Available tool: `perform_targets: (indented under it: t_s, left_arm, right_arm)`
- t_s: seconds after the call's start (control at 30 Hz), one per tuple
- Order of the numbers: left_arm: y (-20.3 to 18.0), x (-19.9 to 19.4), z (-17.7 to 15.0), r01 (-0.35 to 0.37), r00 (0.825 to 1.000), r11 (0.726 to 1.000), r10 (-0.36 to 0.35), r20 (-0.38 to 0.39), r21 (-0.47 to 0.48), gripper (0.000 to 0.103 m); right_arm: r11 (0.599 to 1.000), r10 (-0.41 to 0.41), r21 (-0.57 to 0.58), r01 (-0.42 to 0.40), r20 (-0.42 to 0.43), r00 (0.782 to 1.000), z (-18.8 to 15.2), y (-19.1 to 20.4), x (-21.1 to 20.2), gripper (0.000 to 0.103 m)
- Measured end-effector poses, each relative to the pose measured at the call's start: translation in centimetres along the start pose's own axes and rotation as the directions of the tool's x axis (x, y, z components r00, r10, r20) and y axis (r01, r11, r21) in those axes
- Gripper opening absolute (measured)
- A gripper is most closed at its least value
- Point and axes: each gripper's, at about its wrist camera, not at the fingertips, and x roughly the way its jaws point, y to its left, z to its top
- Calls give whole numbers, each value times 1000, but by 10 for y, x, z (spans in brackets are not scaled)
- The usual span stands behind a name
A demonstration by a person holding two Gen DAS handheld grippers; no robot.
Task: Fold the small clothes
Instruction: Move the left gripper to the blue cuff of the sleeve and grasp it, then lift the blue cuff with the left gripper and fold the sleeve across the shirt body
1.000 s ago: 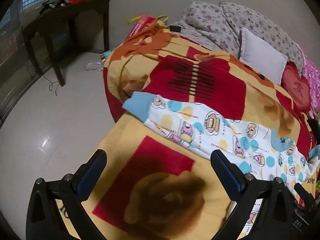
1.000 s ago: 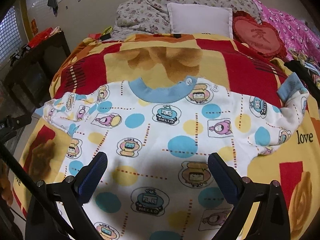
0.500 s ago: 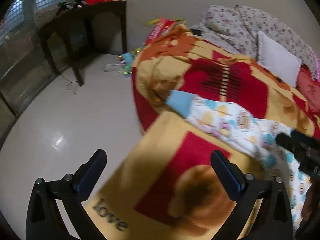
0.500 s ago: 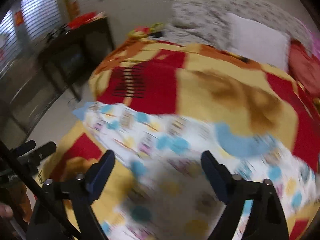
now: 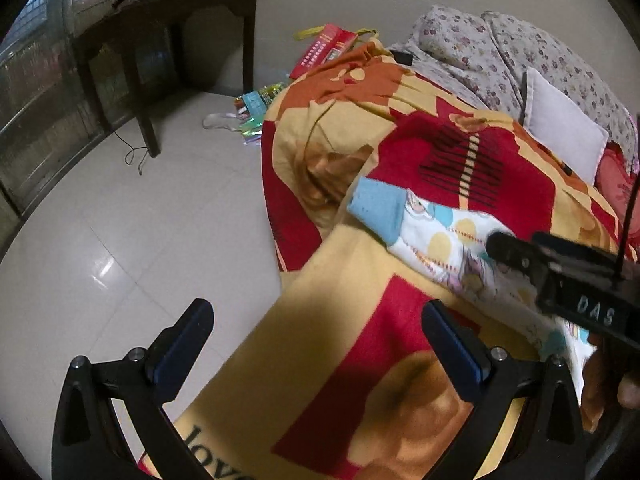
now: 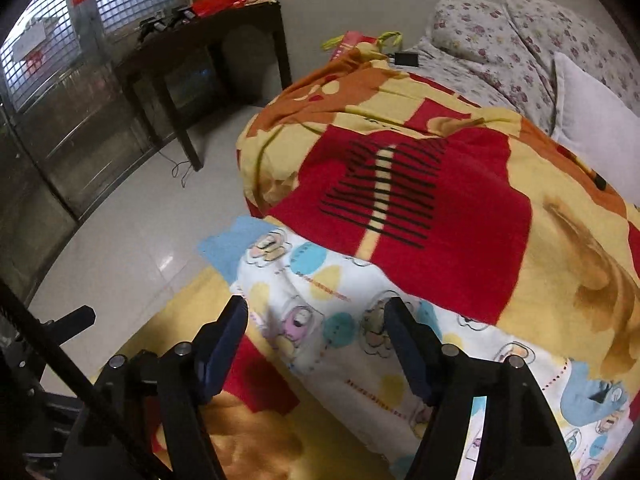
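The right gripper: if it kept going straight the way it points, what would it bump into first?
Most likely the shirt's sleeve on the blanket. The right gripper is closing with the sleeve between its fingers, though depth is hard to judge.

The right hand-held gripper (image 6: 316, 332) swung from shirt's middle to its sleeve (image 6: 288, 280) (jaws closing).

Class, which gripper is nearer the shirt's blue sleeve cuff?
Right. The right gripper, closing, hangs over the sleeve beside the blue sleeve cuff; the left gripper sits back over the blanket.

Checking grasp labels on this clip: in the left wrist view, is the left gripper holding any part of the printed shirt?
No. The left gripper stands open over the blanket, with the shirt lying beyond its fingertips.
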Motion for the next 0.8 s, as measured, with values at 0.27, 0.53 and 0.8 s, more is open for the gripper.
perform_targets:
  t_s: [0.27, 0.53, 0.8]
  left_arm:
    - [-13, 30, 28, 49, 999, 997, -50, -20, -53, 103]
    - [-37, 56, 50, 118, 992, 992, -119, -31, -37, 91]
    - [-32, 79, 56, 190, 979, 976, -197, -58, -108, 13]
  right_arm:
    - [999, -44, 32, 44, 5, 999, -2, -21, -10, 75]
    - [993, -60, 107, 56, 38, 997, -10, -58, -33, 77]
    - [988, -51, 149, 43, 50, 997, -24, -76, -46, 78]
